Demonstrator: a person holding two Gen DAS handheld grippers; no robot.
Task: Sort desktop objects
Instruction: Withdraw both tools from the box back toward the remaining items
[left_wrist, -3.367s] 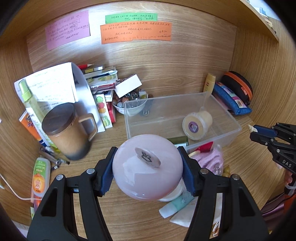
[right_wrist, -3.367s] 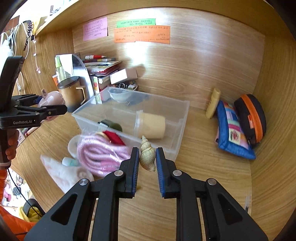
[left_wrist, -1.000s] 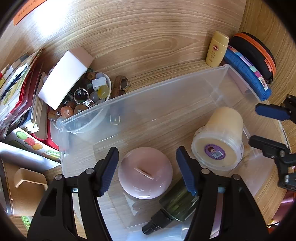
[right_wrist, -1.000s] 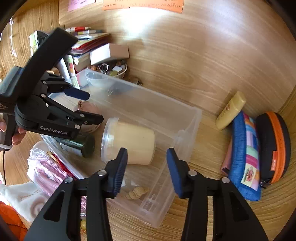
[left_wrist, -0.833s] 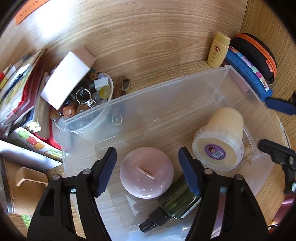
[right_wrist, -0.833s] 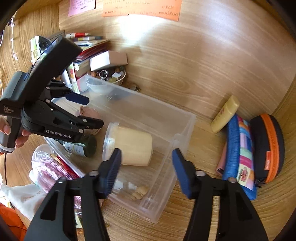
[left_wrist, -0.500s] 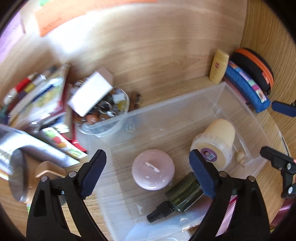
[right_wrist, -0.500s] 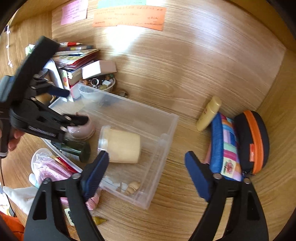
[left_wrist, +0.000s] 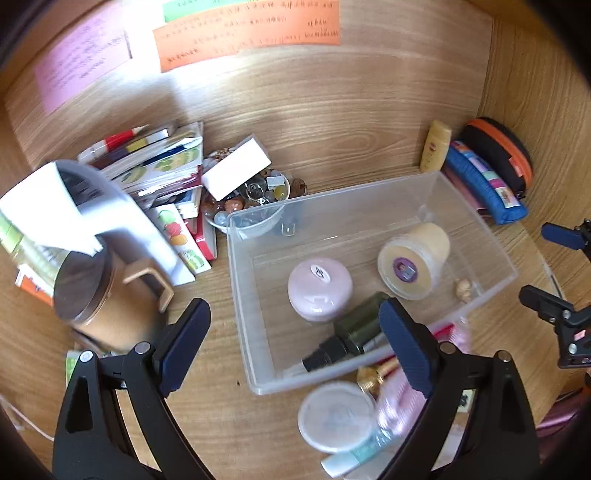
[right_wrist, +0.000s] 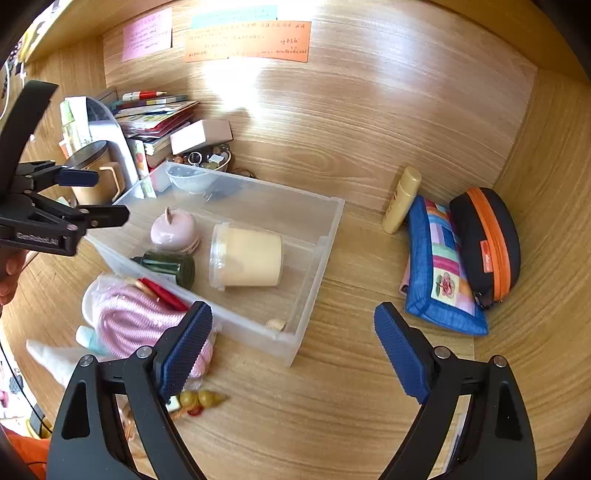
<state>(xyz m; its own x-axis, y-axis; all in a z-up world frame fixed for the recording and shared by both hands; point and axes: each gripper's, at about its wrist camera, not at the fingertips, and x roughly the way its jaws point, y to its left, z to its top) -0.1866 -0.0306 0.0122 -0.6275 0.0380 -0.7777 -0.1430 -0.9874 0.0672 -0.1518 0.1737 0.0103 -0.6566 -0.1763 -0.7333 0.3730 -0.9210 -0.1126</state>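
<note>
Four things already lie in the clear plastic bin (left_wrist: 369, 380): the pink round jar (left_wrist: 319, 288), the cream tub (right_wrist: 245, 256) on its side, the dark green bottle (right_wrist: 168, 266) and a small shell (right_wrist: 276, 324) near the bin's front corner. Both tools are empty and spread wide. The jaws of the left gripper (left_wrist: 293, 345) have just been opening, and nothing is between them; it hangs above the bin's front edge. The jaws of the right gripper (right_wrist: 293, 349) have likewise opened out, clear of the shell. By my reading, one round of drops is finished and much is left. Outside the bin, just beside its front wall, sit a pink coiled bundle (right_wrist: 138, 323), a white round lid (left_wrist: 336, 417), a pale tube (left_wrist: 345, 456) and a small gold gourd charm (right_wrist: 201, 399). The yellow lotion bottle (right_wrist: 400, 199), blue pouch (right_wrist: 439, 266) and orange-zipped case (right_wrist: 487, 243) lie well apart to the right.
</note>
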